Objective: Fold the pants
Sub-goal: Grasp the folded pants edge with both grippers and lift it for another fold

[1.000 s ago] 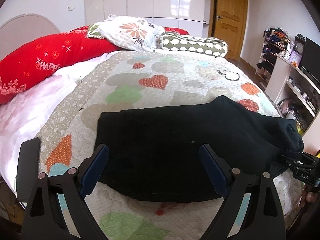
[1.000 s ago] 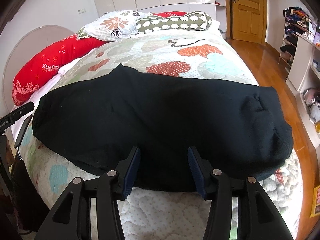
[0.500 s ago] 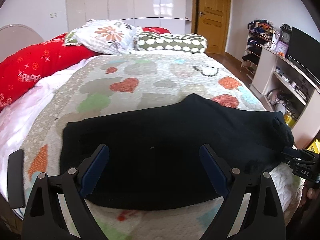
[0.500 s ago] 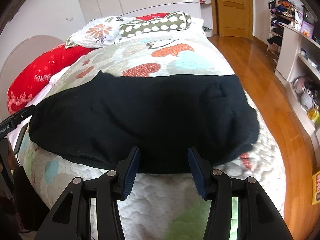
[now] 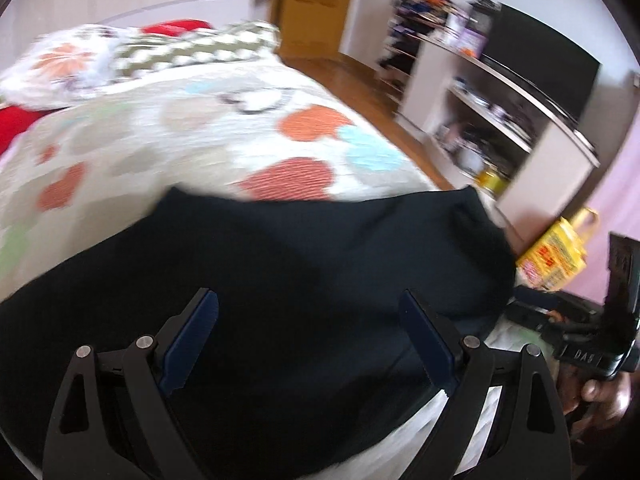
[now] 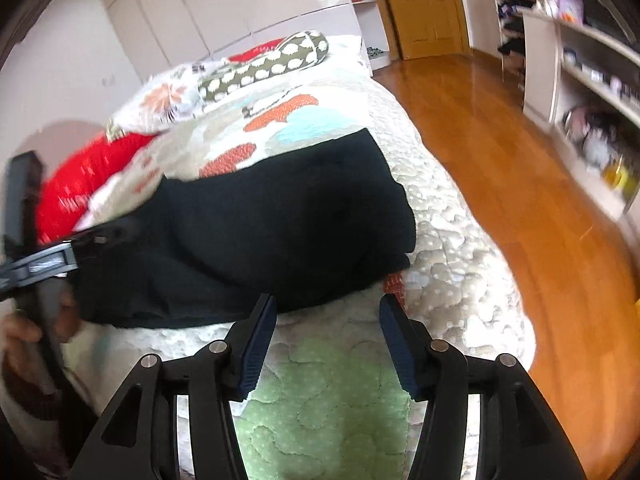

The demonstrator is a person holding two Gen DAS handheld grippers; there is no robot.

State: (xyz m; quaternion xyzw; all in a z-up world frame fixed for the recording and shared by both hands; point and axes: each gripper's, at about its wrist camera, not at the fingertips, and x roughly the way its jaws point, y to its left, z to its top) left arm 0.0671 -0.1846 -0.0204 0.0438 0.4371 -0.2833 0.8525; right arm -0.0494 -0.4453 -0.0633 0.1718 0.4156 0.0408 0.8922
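Observation:
Black pants (image 5: pixel 304 280) (image 6: pixel 272 224) lie folded flat across the near end of the bed's heart-patterned quilt (image 5: pixel 224 136) (image 6: pixel 328 392). My left gripper (image 5: pixel 308 316) hovers over the middle of the pants, open wide, nothing between its blue pads. My right gripper (image 6: pixel 328 320) hangs over bare quilt just in front of the pants' near right corner; its jaws are opening and nothing is between them. The left gripper's body (image 6: pixel 44 260) shows at the left edge of the right wrist view, and the right gripper's body (image 5: pixel 592 344) with a hand at the right edge of the left wrist view.
Pillows (image 6: pixel 260 68) and a red cushion (image 6: pixel 80 184) lie at the head of the bed. Wooden floor (image 6: pixel 500 168) runs along the bed's right side, with a shelf unit (image 5: pixel 500 120), a dark screen (image 5: pixel 540 64) and a yellow bag (image 5: pixel 556 256) beyond. A door (image 6: pixel 424 4) stands at the back.
Both views have swung right along the bed. The left gripper came from the pants' left end to over their middle; the right gripper drew back off the pants to the quilt by their right corner and widened slightly.

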